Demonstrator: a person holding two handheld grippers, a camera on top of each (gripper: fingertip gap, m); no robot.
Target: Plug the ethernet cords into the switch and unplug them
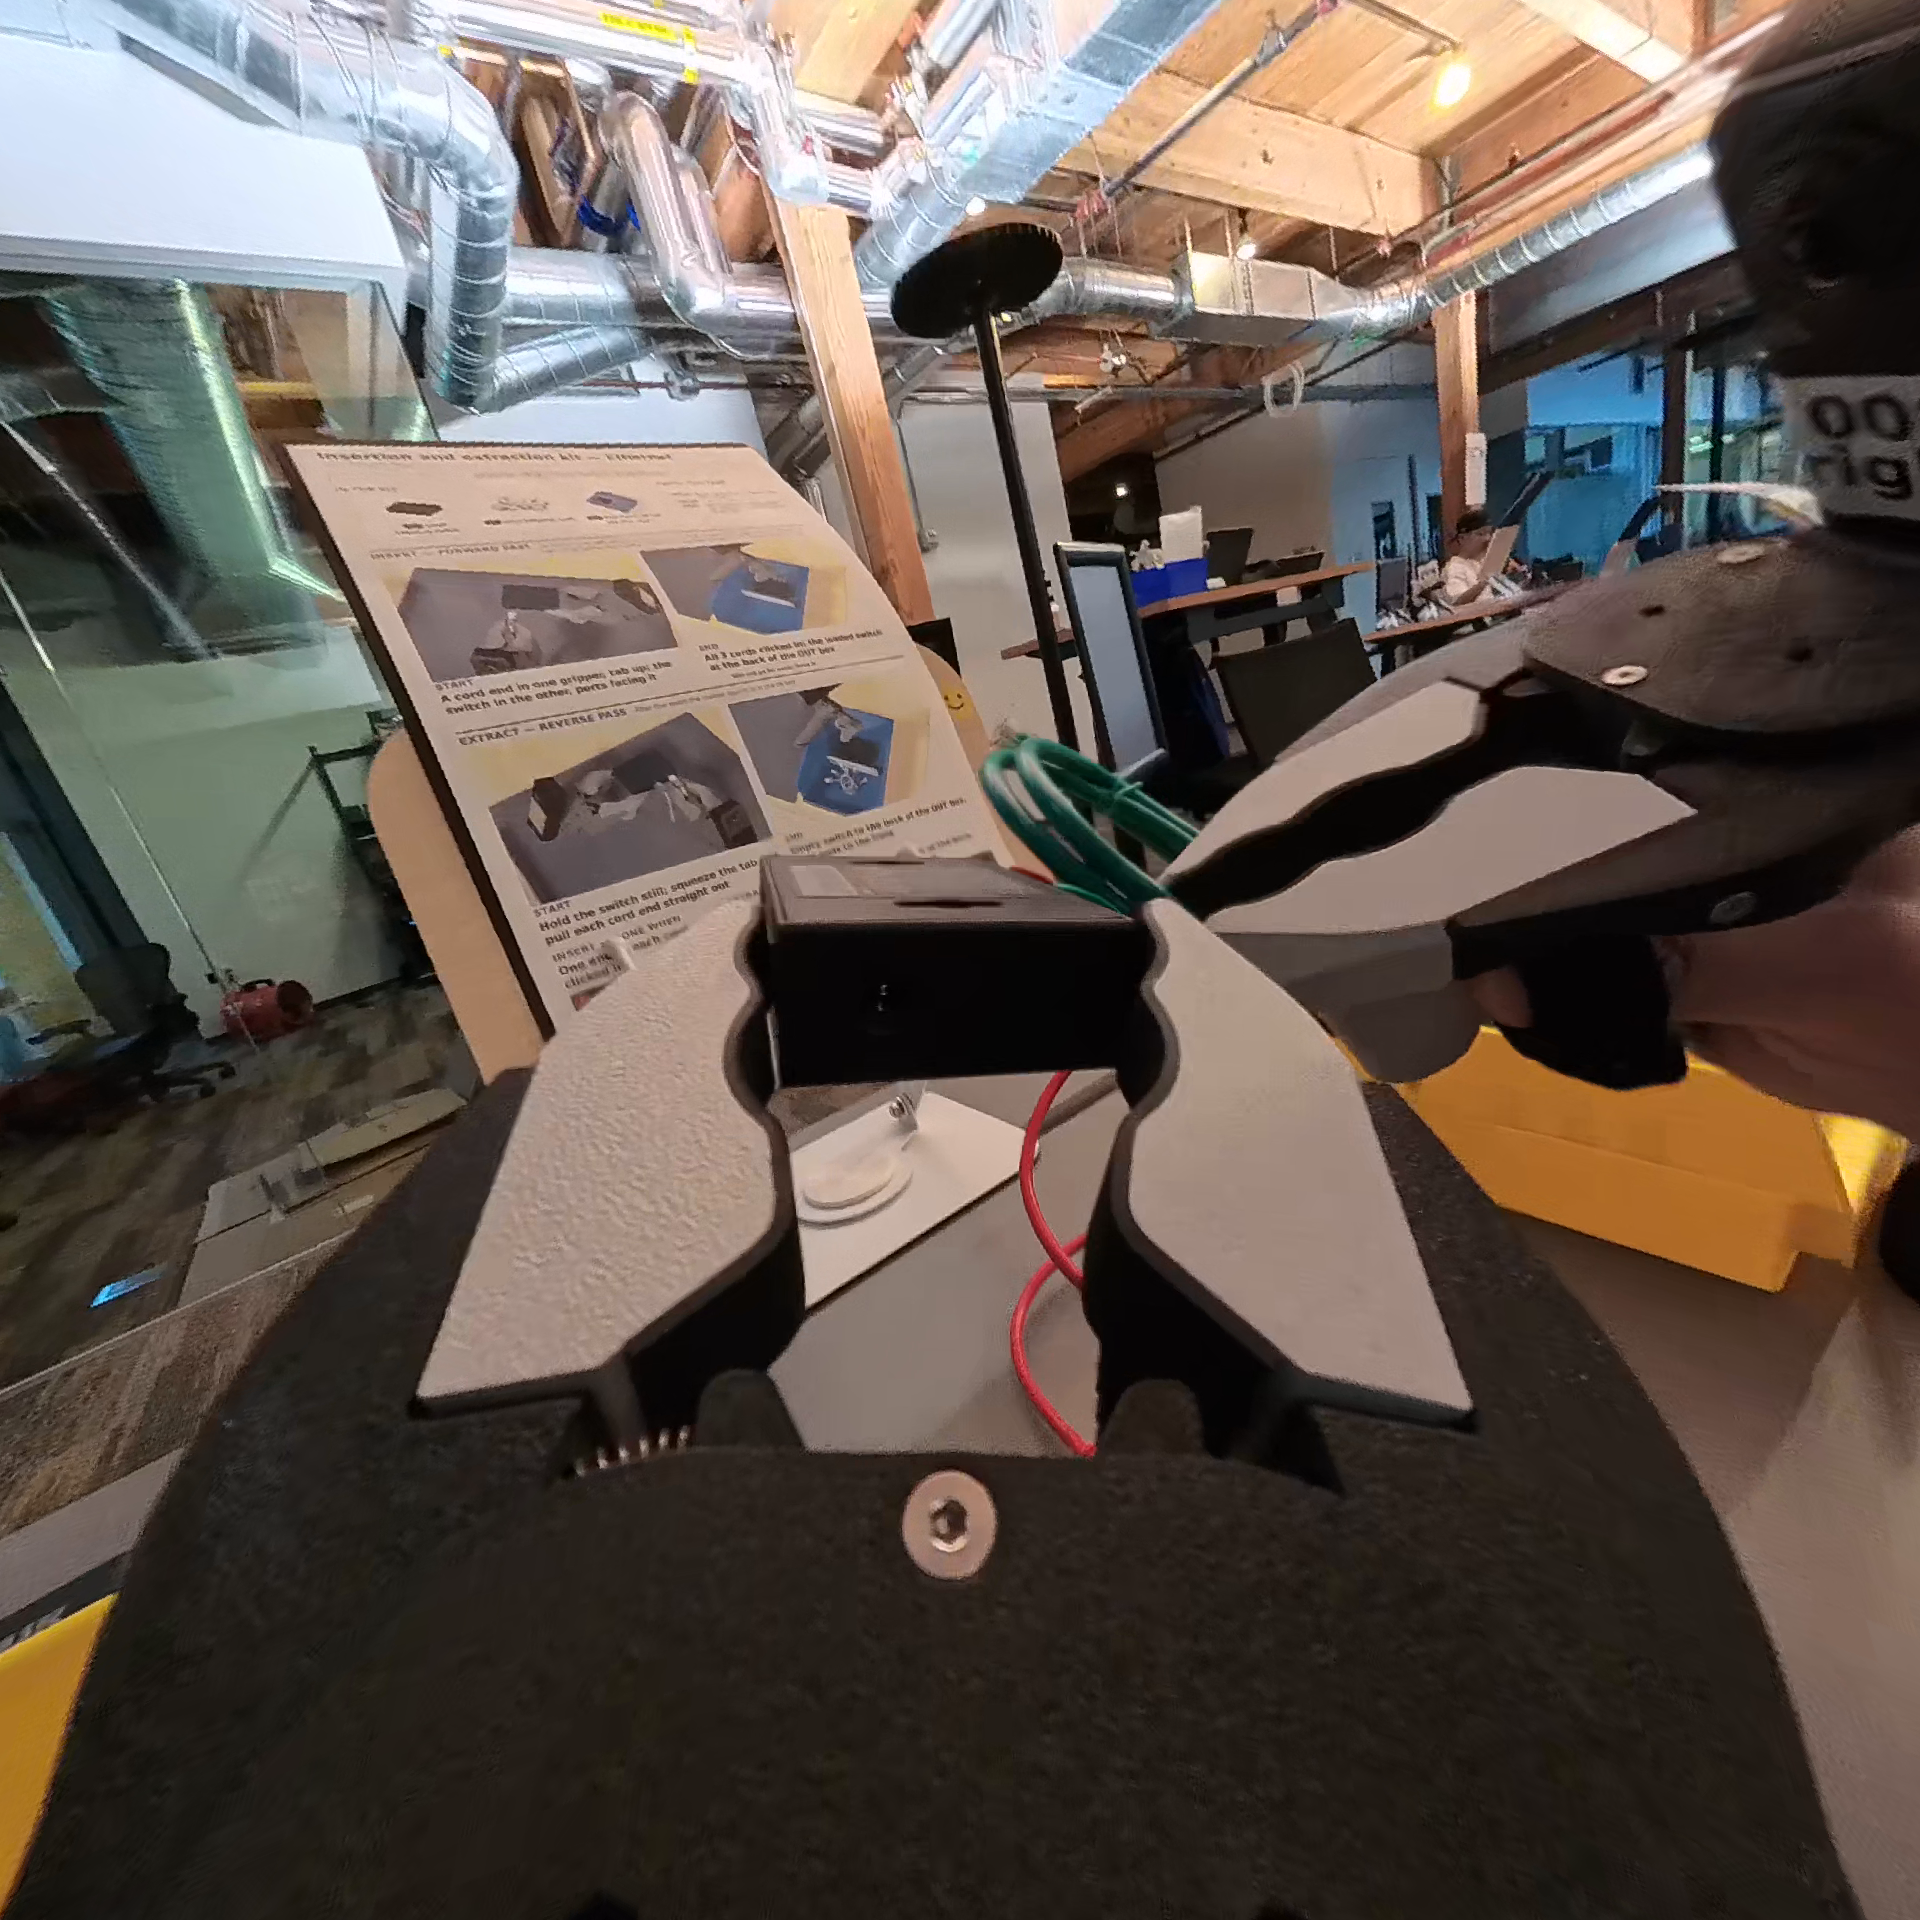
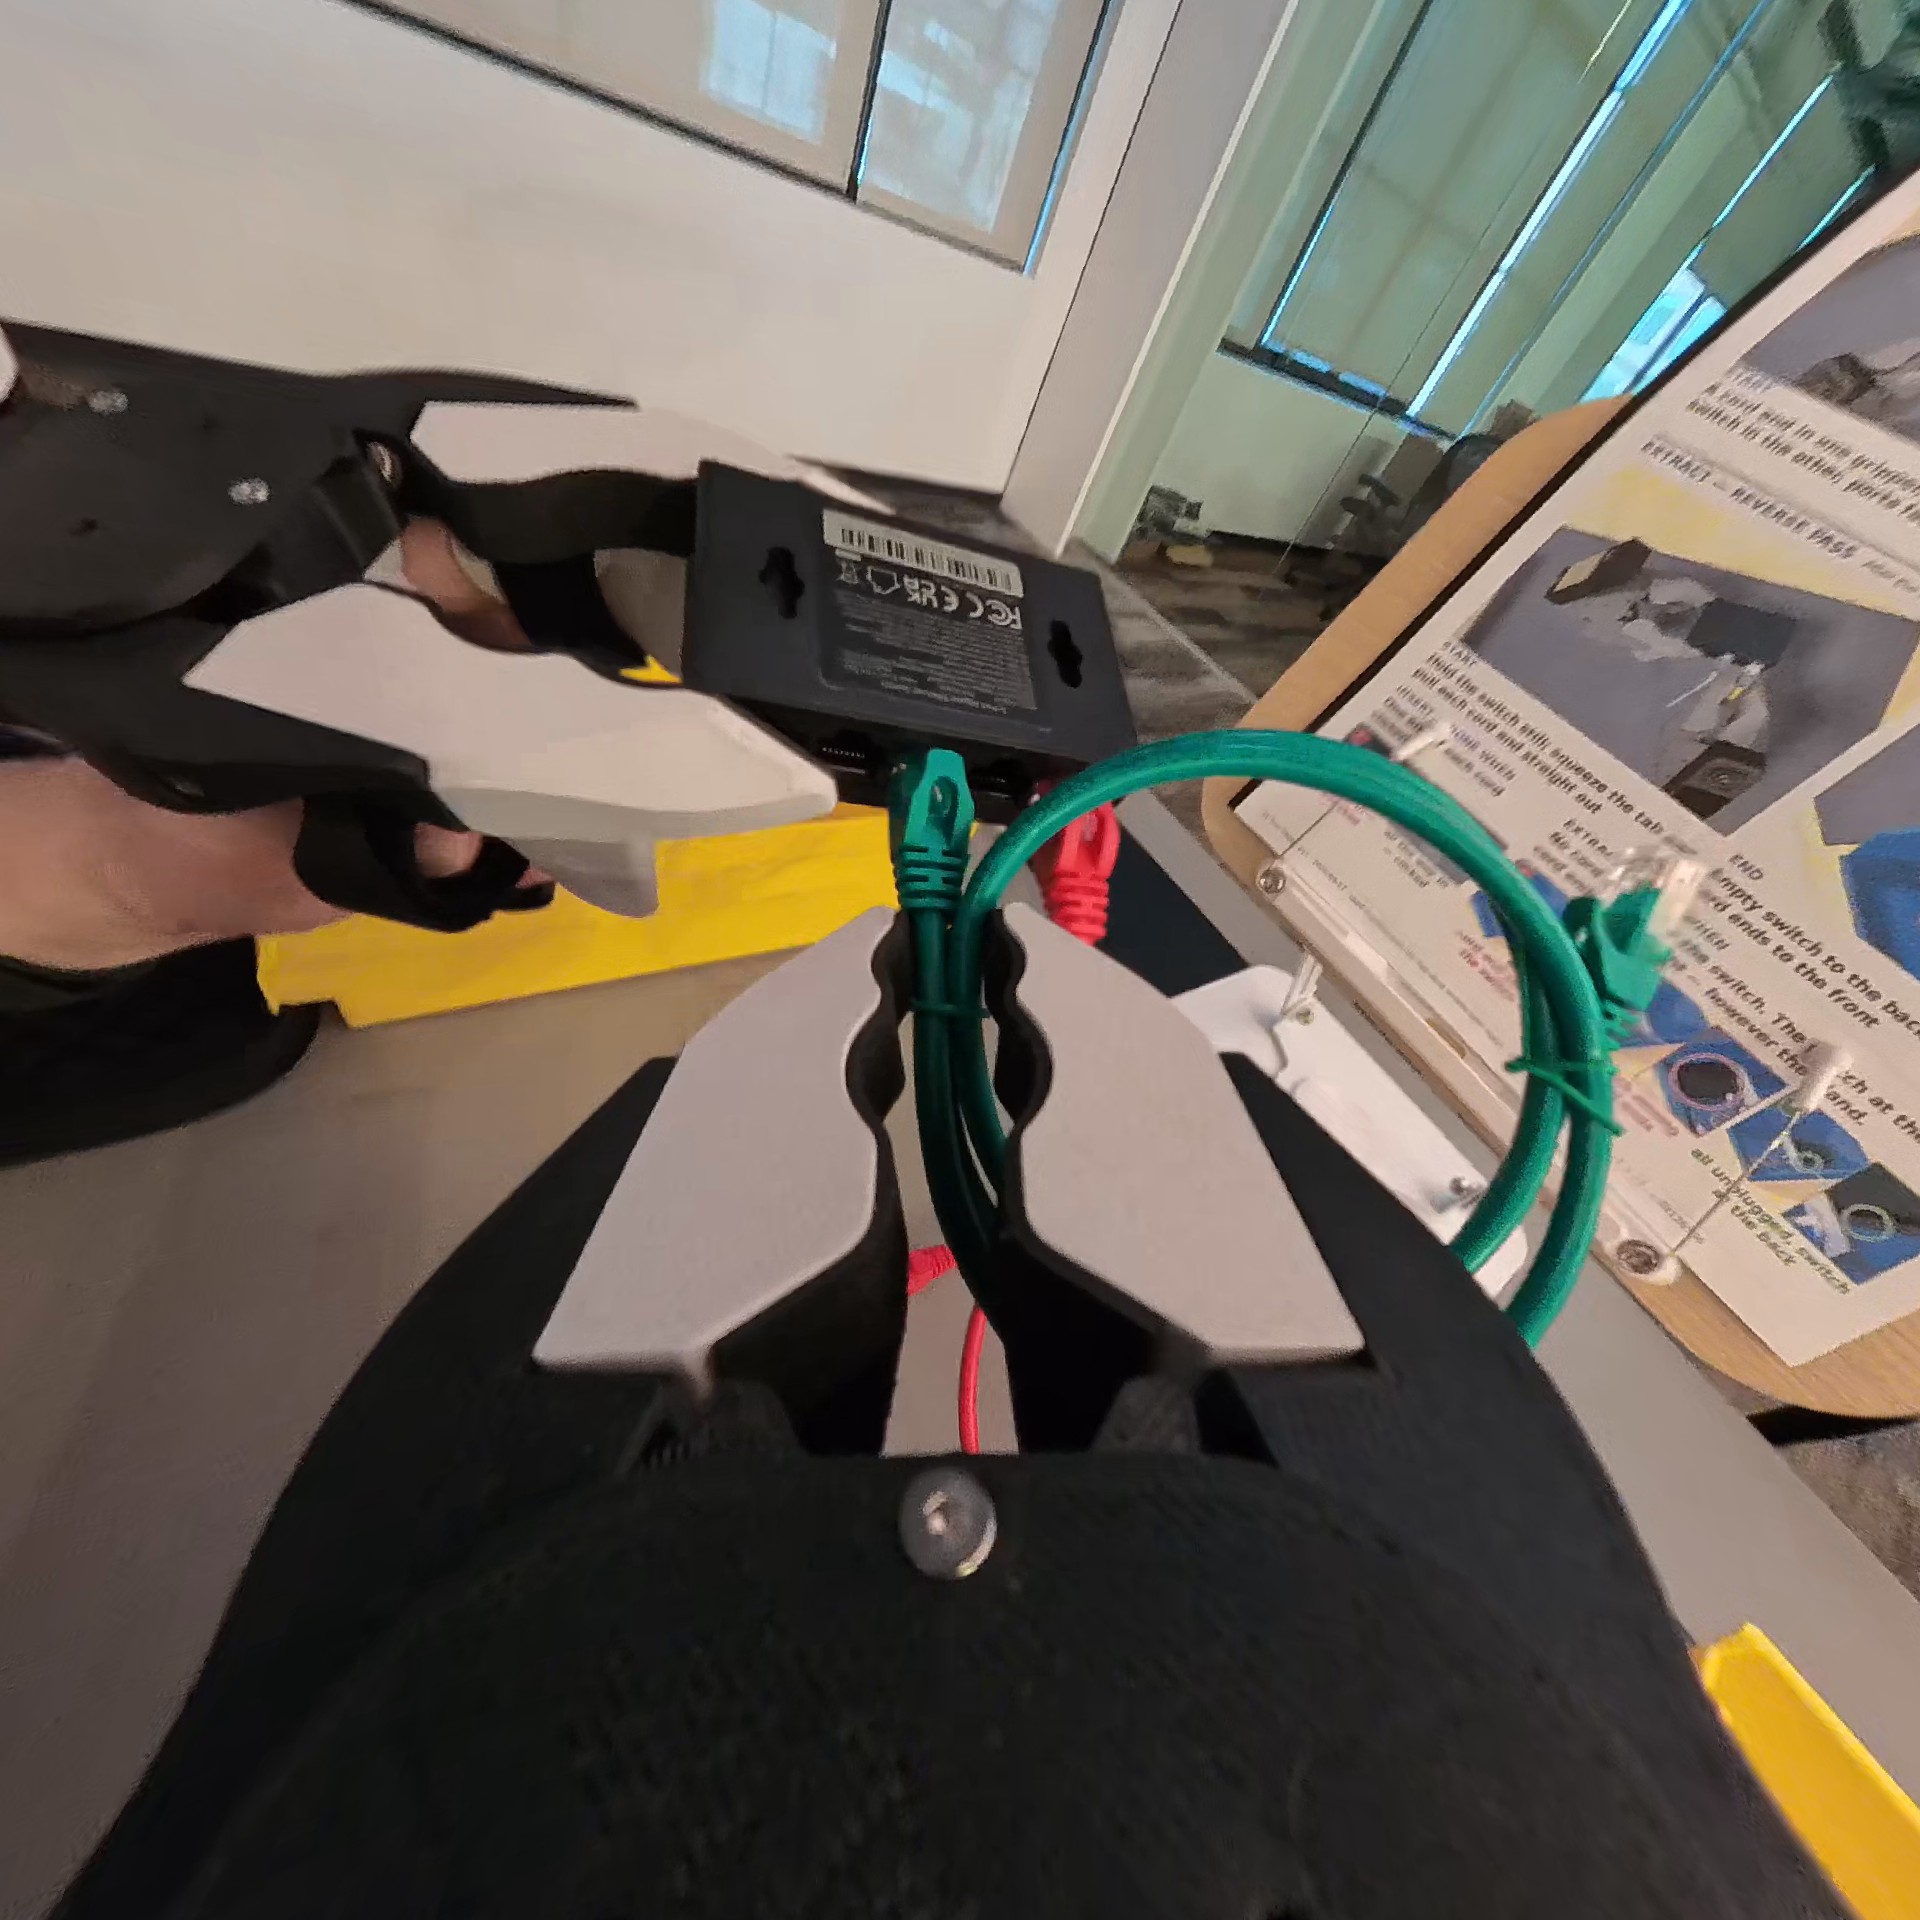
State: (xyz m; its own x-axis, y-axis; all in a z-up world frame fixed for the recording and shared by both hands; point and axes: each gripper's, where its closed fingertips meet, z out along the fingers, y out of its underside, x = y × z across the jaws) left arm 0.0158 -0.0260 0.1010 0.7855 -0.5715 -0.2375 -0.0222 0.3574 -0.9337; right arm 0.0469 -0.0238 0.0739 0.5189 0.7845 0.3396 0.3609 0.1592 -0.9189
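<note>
My left gripper (image 1: 951, 935) is shut on the black switch (image 1: 935, 987) and holds it above the table. In the right wrist view the switch (image 2: 894, 613) is tilted with its labelled underside showing, and its ports face my right gripper (image 2: 945, 925). That gripper is shut on the green cord (image 2: 940, 1039) just below its green plug (image 2: 930, 821), which sits in a port. A red plug (image 2: 1081, 862) sits in a port beside it, and its red cord (image 1: 1039, 1247) hangs to the table. The green cord's free end (image 2: 1642, 914) dangles at the right.
A yellow bin (image 1: 1621, 1174) lies on the grey table (image 1: 1714, 1403) under the right gripper (image 1: 1195, 883). An instruction board (image 2: 1662, 831) on a wooden stand rises just beyond the switch, with a white base plate (image 1: 883, 1174) below. Another yellow bin edge (image 2: 1808, 1766) is near.
</note>
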